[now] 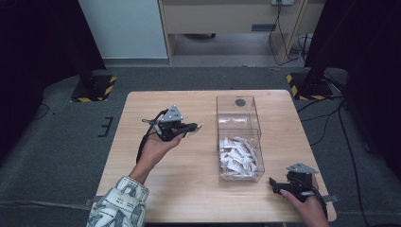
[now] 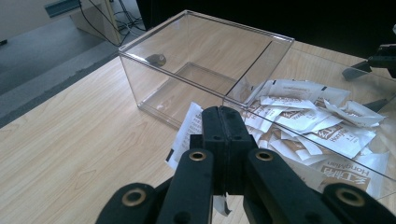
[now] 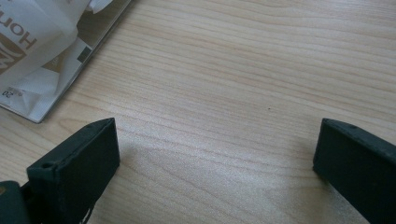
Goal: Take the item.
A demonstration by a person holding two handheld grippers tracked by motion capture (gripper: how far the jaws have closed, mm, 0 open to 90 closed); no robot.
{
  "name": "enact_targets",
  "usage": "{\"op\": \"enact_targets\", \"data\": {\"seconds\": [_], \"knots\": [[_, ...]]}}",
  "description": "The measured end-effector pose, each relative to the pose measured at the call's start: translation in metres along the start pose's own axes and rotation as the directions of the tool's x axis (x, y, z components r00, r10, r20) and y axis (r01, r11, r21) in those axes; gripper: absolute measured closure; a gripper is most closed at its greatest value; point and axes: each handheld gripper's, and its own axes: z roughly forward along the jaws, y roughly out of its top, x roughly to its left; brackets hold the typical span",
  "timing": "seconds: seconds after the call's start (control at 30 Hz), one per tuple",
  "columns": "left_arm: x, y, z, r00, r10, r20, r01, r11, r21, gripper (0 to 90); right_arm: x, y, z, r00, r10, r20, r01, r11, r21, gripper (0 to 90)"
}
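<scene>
Our left gripper (image 1: 193,127) clamps a sachet (image 2: 186,133); the box (image 1: 239,101) lies at three o'clock. Our right gripper (image 1: 275,185) fingers stand spread, empty.

Your left gripper (image 1: 189,128) and right gripper (image 1: 275,183) were black, each topped by a grey three-cornered plate and trailing a black cable. Brass-ringed pivot screws marked the linkages. Your left sleeve (image 1: 118,203) bore a white-and-grey pattern.

Light wooden table (image 1: 189,165) on grey carpet (image 1: 61,156). Clear two-compartment plastic box (image 1: 239,111) standing directly on top, right of centre.
</scene>
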Motion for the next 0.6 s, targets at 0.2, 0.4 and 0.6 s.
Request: {"op": "enact_targets", "data": {"seconds": [0.2, 0.4, 0.6], "knots": [[0.005, -0.002, 0.002, 0.9999, -0.011, -0.013, 0.011, 0.9999, 0.003, 89.8, 0.000, 0.000, 0.000, 1.0000, 0.000, 0.000, 0.000, 1.000, 0.000, 0.8], [0.012, -0.005, 0.007, 0.9996, -0.020, -0.020, 0.020, 0.9996, 0.022, 89.7, 0.000, 0.000, 0.000, 1.0000, 0.000, 0.000, 0.000, 1.000, 0.000, 0.8], [0.016, -0.006, 0.012, 0.9996, -0.018, -0.022, 0.019, 0.9990, 0.041, 89.7, 0.000, 0.000, 0.000, 1.0000, 0.000, 0.000, 0.000, 1.000, 0.000, 0.8]]}}
